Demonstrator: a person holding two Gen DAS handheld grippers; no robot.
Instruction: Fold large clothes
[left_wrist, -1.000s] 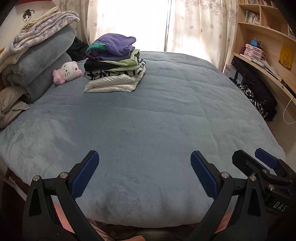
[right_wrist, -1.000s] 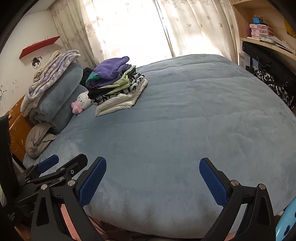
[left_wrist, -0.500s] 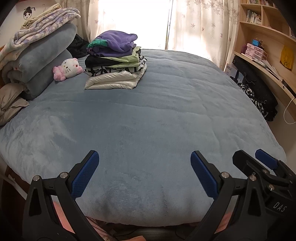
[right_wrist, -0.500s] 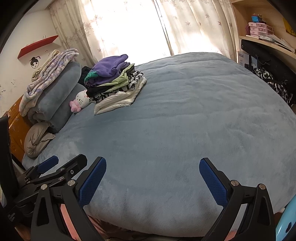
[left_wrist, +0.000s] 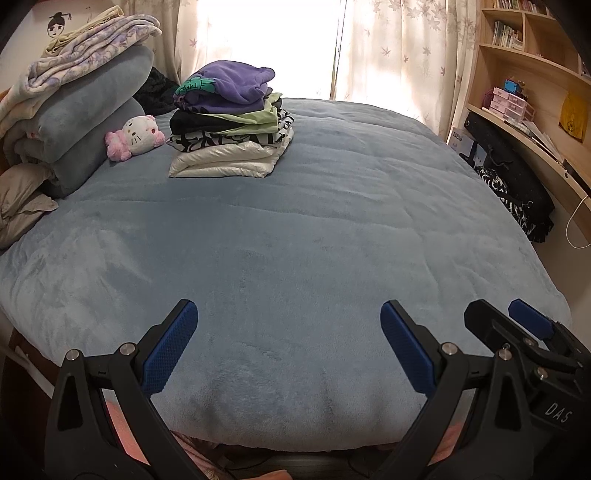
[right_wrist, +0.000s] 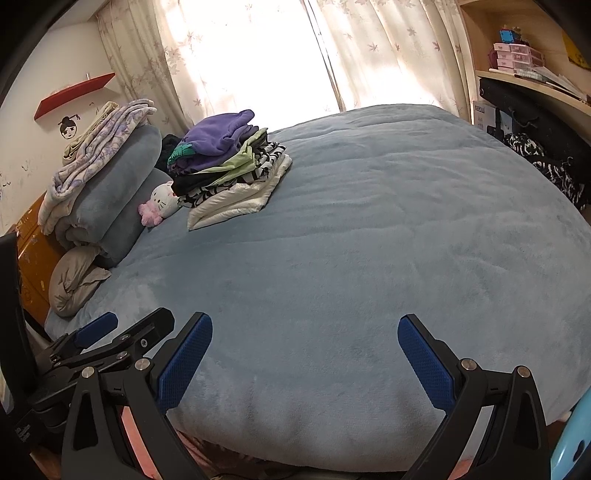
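Observation:
A stack of folded clothes (left_wrist: 231, 122) (right_wrist: 229, 166), purple on top and white at the bottom, rests at the far left of the blue plush bed cover (left_wrist: 295, 229) (right_wrist: 351, 240). My left gripper (left_wrist: 289, 347) is open over the bed's near edge, nothing between its blue pads. My right gripper (right_wrist: 304, 354) is open too, likewise empty, and it shows in the left wrist view as black parts at the lower right (left_wrist: 524, 332). In the right wrist view the left gripper appears at lower left (right_wrist: 103, 339). No unfolded garment lies on the cover.
Rolled blue bedding with a floral blanket (left_wrist: 74, 96) and a grey pillow (right_wrist: 74, 280) sit at the left. A white and pink plush cat (left_wrist: 135, 136) lies beside the stack. Wooden shelves and dark clothes (left_wrist: 517, 177) line the right wall. Curtains (left_wrist: 388, 48) hang behind.
Both views have shifted slightly, so the folded stack sits a little lower and closer in frame. The grippers stay open and empty.

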